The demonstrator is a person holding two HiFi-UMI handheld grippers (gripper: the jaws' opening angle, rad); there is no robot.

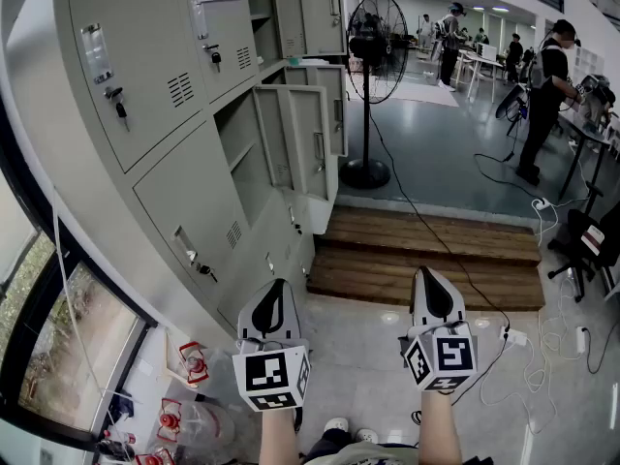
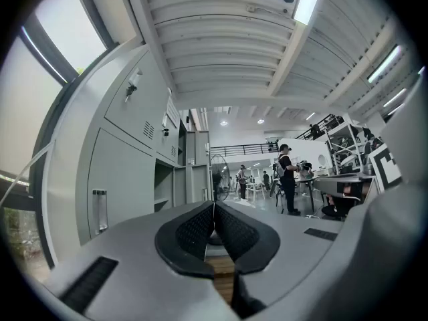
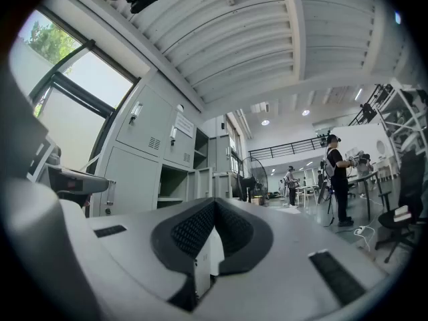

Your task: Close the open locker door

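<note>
Room: workshop hall, wooden step (image 1: pixel 426 260) at 12 o'clock.
Locker bank (image 1: pixel 145 85): grey, 10 o'clock.
Left gripper (image 1: pixel 276 301): jaws together, empty.
Open locker door (image 1: pixel 308 141): 11 o'clock, swung out, well apart from both grippers.
Right gripper (image 1: pixel 433 294): jaws together, empty.

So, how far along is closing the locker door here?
Nothing is done yet: the locker door stands wide open. In hand: nothing; the left claw and right claw are shut, empty and well short of it. Left to do: reach the door and push it closed.
</note>
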